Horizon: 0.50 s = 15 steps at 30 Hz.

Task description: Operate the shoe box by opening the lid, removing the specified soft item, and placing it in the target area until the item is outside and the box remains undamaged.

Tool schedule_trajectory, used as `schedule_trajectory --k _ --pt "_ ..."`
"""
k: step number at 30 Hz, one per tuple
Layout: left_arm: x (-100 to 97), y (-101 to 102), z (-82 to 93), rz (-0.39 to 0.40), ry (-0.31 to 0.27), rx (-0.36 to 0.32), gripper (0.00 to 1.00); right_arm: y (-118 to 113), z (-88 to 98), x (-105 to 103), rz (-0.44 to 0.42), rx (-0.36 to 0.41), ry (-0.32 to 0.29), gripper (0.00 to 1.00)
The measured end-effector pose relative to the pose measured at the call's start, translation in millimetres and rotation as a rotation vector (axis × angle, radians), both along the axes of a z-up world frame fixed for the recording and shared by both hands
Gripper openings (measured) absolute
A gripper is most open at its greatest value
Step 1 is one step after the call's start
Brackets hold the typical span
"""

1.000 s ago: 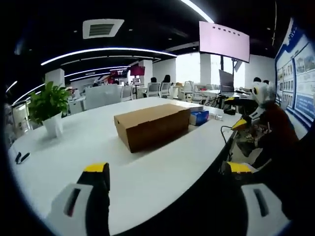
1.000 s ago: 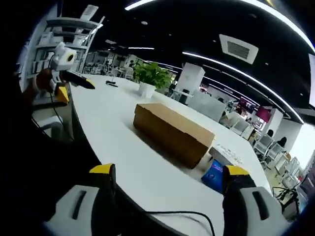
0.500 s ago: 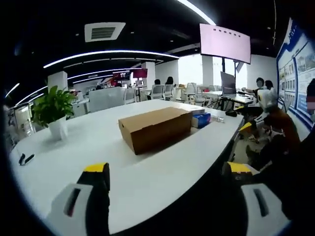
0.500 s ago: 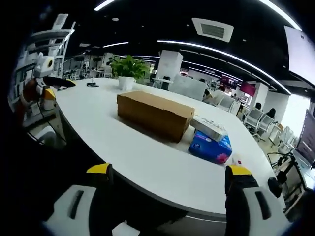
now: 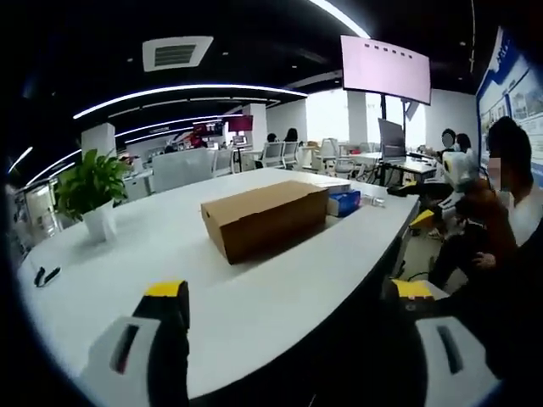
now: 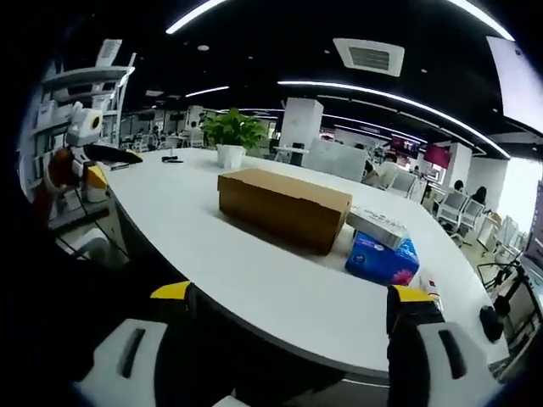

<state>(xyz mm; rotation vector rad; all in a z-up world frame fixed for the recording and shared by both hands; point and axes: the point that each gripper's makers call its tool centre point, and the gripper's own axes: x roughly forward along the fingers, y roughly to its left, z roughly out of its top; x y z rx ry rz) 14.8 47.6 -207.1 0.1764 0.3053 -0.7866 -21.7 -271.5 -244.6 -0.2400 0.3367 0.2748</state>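
Left gripper (image 5: 288,326): jaws spread wide, nothing between them, held at the near edge of the white table (image 5: 254,297). Right gripper (image 6: 288,326): jaws likewise spread and empty, hanging off the near table edge with dark floor below. Change over the last second is almost all camera: the right gripper view has swung and levelled, so the shoe box (image 6: 284,206) now sits more central and squarer ahead than it did; the left gripper view has hardly shifted, only a slight drift. The box itself has not moved on the table. Shoe box (image 5: 265,218) is brown cardboard, lid down and closed, mid-table, well apart from both grippers. Just beside its far right end lie a blue tissue pack (image 6: 382,259) and a pale flat carton (image 6: 378,225). Farther left, a potted plant (image 5: 88,188) in a white pot; small dark objects (image 5: 42,275) near the left table edge. A seated person (image 5: 509,203) has come into the right of the left gripper view. Judgement: task not begun; both hands are lining up on the box, reach to the lid still to come. Soft item inside cannot be seen.
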Motion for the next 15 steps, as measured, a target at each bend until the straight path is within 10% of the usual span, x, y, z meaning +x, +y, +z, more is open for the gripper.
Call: schedule_trajectory --k 15 --pt "-11.0 -3.5 -9.0 -0.036 0.047 0.03 0.99 3.8 -1.0 -4.3 0.008 0.0 -0.001 0.96"
